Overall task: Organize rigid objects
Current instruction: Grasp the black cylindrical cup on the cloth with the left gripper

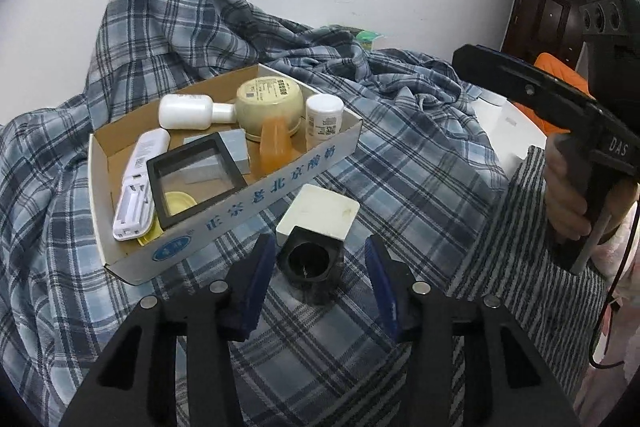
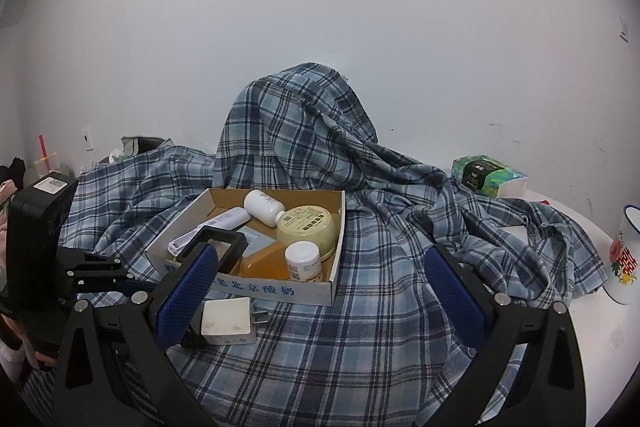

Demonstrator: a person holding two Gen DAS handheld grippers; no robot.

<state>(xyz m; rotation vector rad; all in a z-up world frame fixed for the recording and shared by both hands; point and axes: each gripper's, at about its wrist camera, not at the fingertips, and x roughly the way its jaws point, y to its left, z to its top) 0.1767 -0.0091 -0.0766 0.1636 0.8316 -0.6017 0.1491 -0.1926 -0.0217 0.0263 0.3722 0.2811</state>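
**Black socket and white charger, beside the carton tray**

Black, open-mouthed socket piece [image 1: 310,259] lies on the plaid cloth [image 1: 400,167], butted against a white plug-in charger [image 1: 320,215] at its 12 o'clock; the charger's two prongs show in the right wrist view [image 2: 228,321]. Left gripper [image 1: 320,283]: blue pads stand either side of the socket piece with a visible gap on each side, jaws open, nothing clamped.

Cardboard tray [image 1: 280,183], printed with blue characters, sits just beyond at 11 o'clock. Contents: white bottle on its side [image 1: 188,111]; cream round tub [image 1: 270,105]; small white labelled jar [image 1: 323,119], upright; amber bottle [image 1: 274,147]; grey flat block [image 1: 234,149]; black square frame [image 1: 196,179]; white remote control [image 1: 138,187]; pale yellow lid [image 1: 178,203], partly under the frame.

Right gripper [image 2: 320,291]: jaws wide apart, empty, above the cloth at 3 o'clock of the charger; a hand [image 1: 568,195] holds its handle.

Outlying: tissue pack [image 2: 486,179], enamel mug [image 2: 628,255], both at the cloth's right edge.
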